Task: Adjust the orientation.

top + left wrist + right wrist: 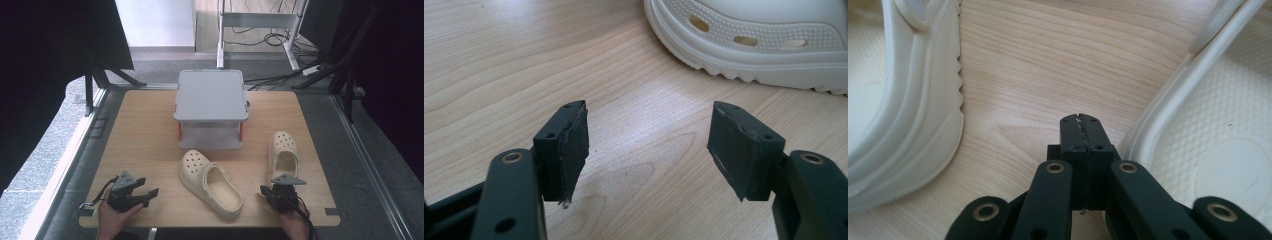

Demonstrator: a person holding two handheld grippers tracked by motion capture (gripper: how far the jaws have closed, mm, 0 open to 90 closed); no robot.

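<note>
Two cream clogs on the counter, both claws low at the near edge.

High view: the left claw (150, 192) sits at 7 o'clock, the right claw (264, 190) at 5, a grey two-tier stand (211, 95) at 12; one clog (210, 182) lies centre, the other (282, 152) at 3. Left gripper view: jaws wide apart over the bare wooden counter (524, 65), clog sole at 1 o'clock. Right gripper view: jaws pressed together, empty, between both clogs.

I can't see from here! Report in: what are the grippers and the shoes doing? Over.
Left hand-held gripper open, empty. Right hand-held gripper shut, empty, between cream clogs. Both clogs on table, before grey two-tier rack. Nothing blocking.
</note>
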